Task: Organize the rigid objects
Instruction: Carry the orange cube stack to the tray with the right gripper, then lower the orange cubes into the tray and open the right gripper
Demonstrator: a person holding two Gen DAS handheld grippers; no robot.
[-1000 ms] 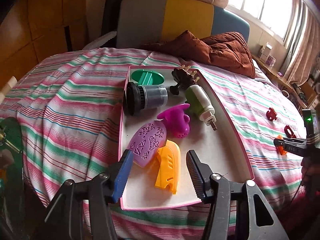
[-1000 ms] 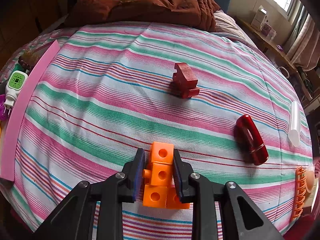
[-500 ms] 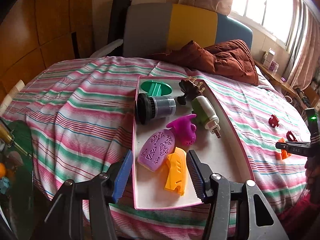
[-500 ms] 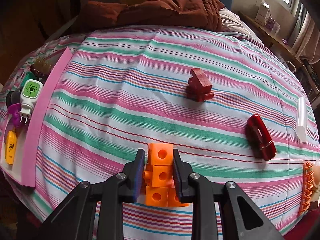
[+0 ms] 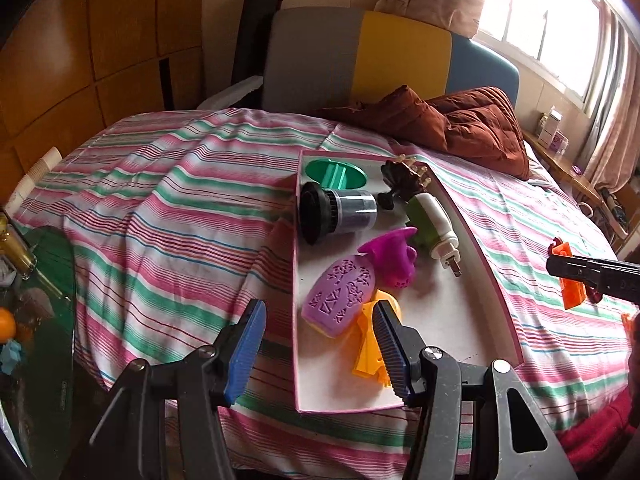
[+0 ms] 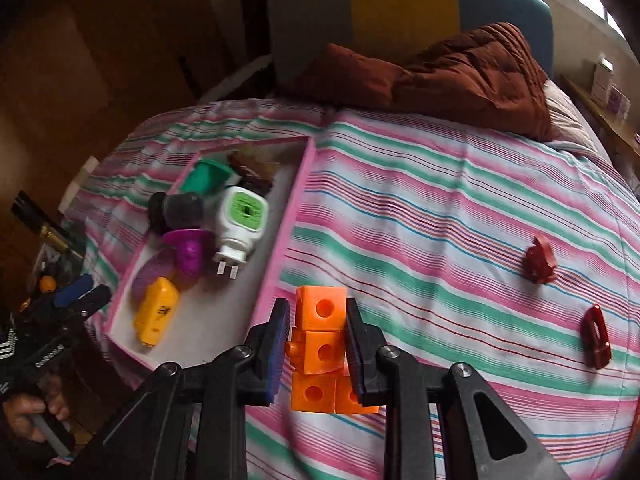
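the blocks (image 6: 320,344) are clamped upright in the right gripper (image 6: 318,344); the tray (image 6: 280,240) lies ahead-left of the jaws. the left gripper (image 5: 320,344) is held apart, empty.

**Bright toys on a striped bedspread**

A bedspread (image 5: 168,200) striped pink, green and white. A tray (image 5: 472,320) white inside with a pink rim. In it: a green disc (image 5: 336,174), a magenta cup (image 5: 394,256), a lilac patterned oval (image 5: 338,300), a yellow-orange piece (image 5: 370,354). Orange cubes (image 6: 320,344) with round holes. A rust-brown quilt (image 6: 460,76).
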